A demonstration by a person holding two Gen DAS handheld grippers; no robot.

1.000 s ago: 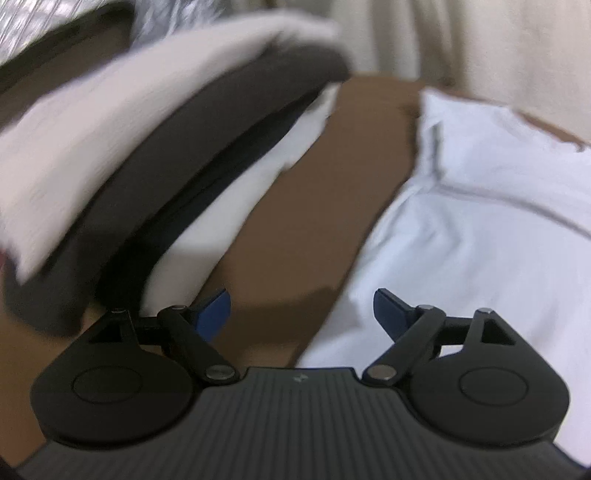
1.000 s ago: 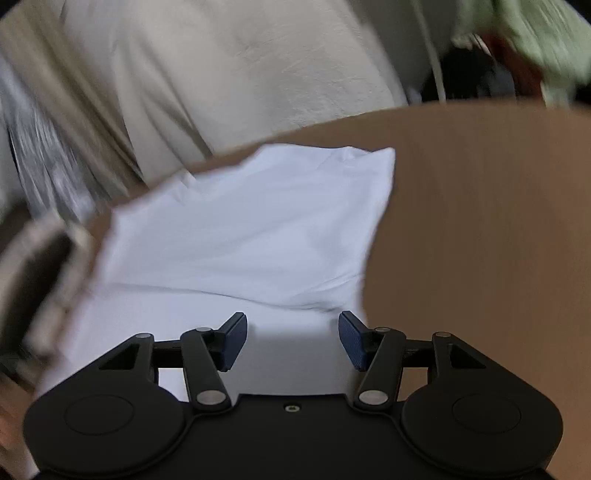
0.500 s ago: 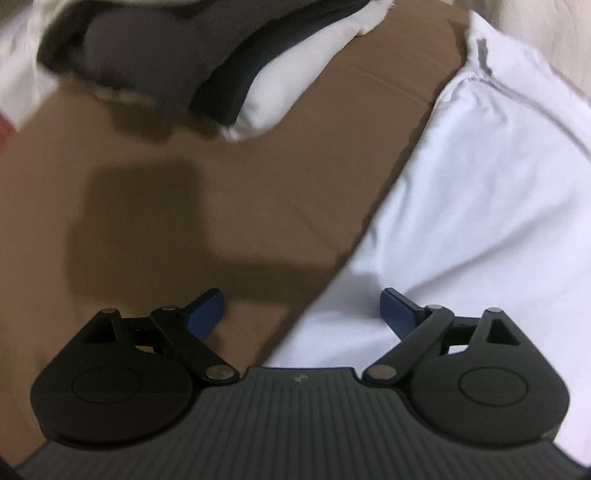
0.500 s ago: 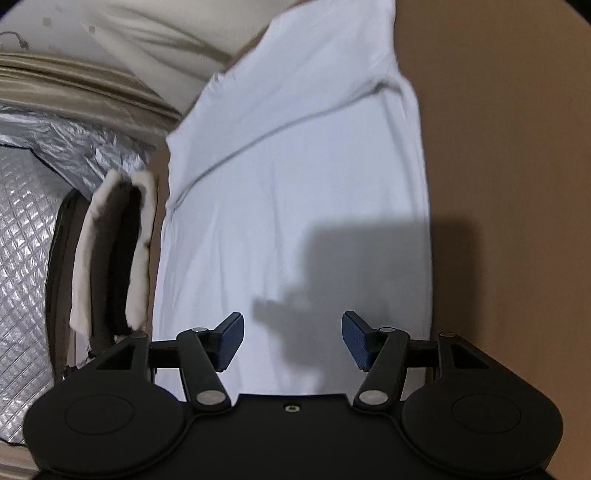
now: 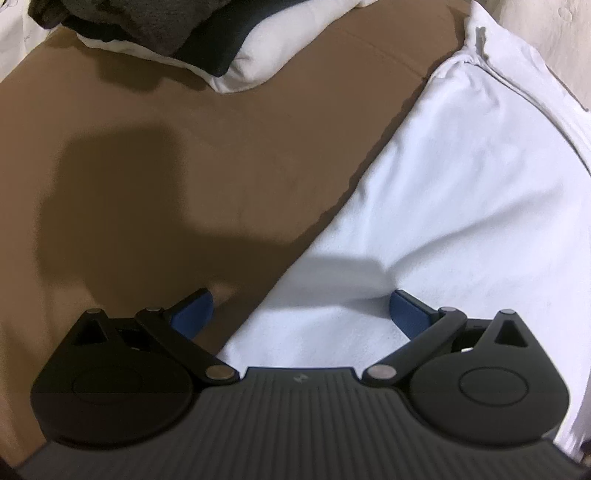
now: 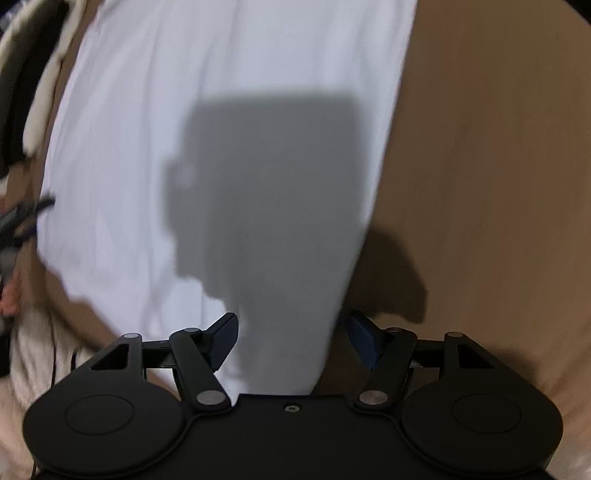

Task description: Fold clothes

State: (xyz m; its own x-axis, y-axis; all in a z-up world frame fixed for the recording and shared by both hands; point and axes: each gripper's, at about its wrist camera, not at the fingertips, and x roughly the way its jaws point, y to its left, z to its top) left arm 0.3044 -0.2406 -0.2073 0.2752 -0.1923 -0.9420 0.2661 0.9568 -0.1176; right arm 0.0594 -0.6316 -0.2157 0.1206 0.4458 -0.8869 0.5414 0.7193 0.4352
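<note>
A white garment [image 5: 461, 206] lies flat on the brown table [image 5: 192, 155]; in the right wrist view it [image 6: 192, 110] fills the middle and left. My left gripper [image 5: 301, 314] is open and empty, low over the garment's left edge, one finger over the table and one over the cloth. My right gripper [image 6: 291, 339] is open and empty, low over the garment's right edge near its bottom corner.
A stack of folded clothes [image 5: 184, 37], dark grey, black and white, lies at the far left of the table; it also shows at the left edge of the right wrist view [image 6: 26, 96]. Pale cloth hangs behind the table [image 5: 546, 33].
Both grippers have tilted downward and come closer to the garment's near edges. The folded stack has slid to the top of the left view. Jaws stayed open.
</note>
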